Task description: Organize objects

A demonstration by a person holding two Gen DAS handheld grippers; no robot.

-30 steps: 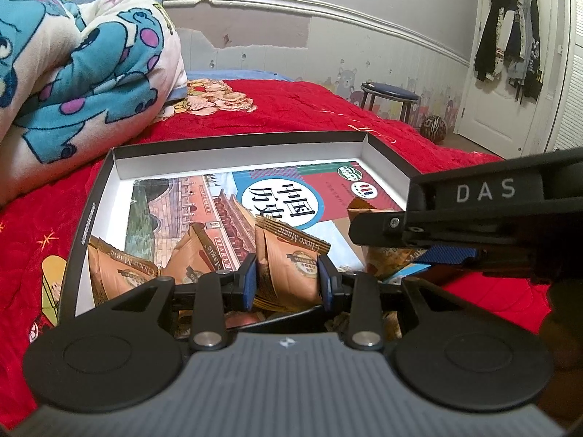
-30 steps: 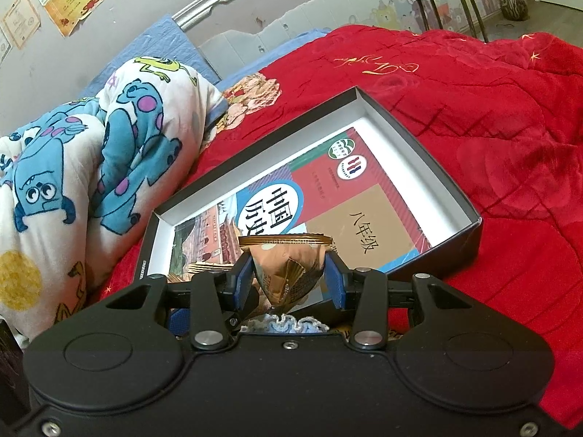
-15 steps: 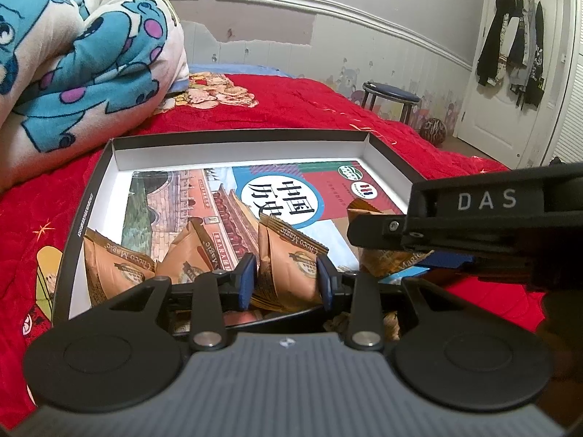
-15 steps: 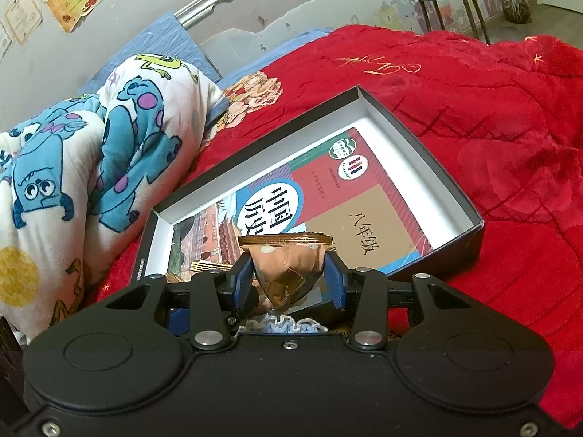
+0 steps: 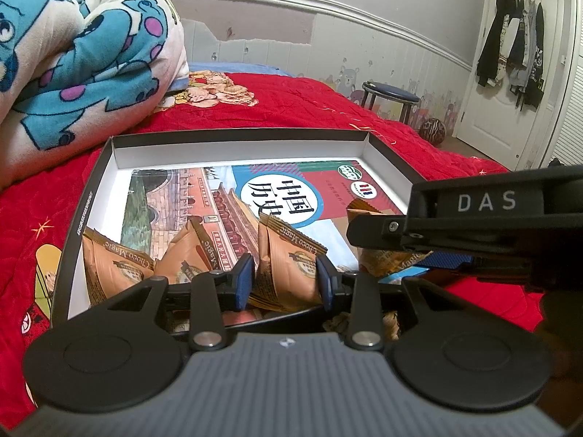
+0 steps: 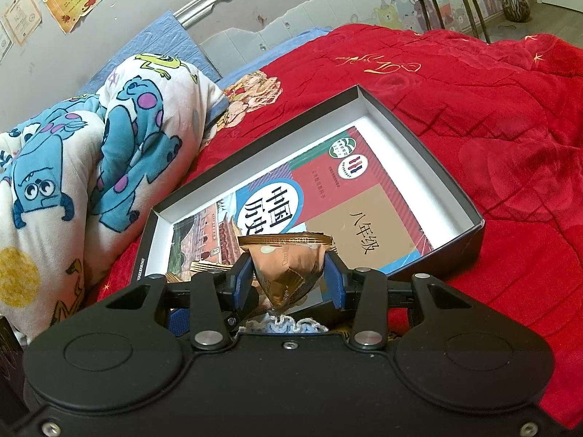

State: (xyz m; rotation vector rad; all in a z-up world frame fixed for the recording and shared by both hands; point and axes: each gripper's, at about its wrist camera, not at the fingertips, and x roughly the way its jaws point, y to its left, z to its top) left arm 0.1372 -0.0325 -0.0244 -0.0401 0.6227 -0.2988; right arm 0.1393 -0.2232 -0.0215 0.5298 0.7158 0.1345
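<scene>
A shallow black box [image 5: 237, 134] with a white inside lies on the red bedspread, and a textbook [image 5: 291, 189] lies flat in it. Two orange snack packets [image 5: 109, 258] [image 5: 193, 251] stand on the book near the box's front left. A third packet [image 5: 288, 255] stands between the blue pads of my left gripper [image 5: 284, 280], whose jaws are opening; a thin gap shows at the left pad. My right gripper [image 6: 288, 280] is shut on another packet [image 6: 288, 269], held over the near edge of the box [image 6: 419, 134]. In the left wrist view it [image 5: 466, 225] comes in from the right.
A rolled cartoon blanket [image 6: 91, 145] lies left of the box. Red bedspread [image 6: 473, 109] stretches right of and behind it. A stool [image 5: 390, 94] and a ball [image 5: 431, 131] stand on the floor past the bed, near a door hung with clothes [image 5: 510, 36].
My left gripper's jaws have spread a little wider around the packet standing in the box. The right gripper and its packet have stayed as they were.
</scene>
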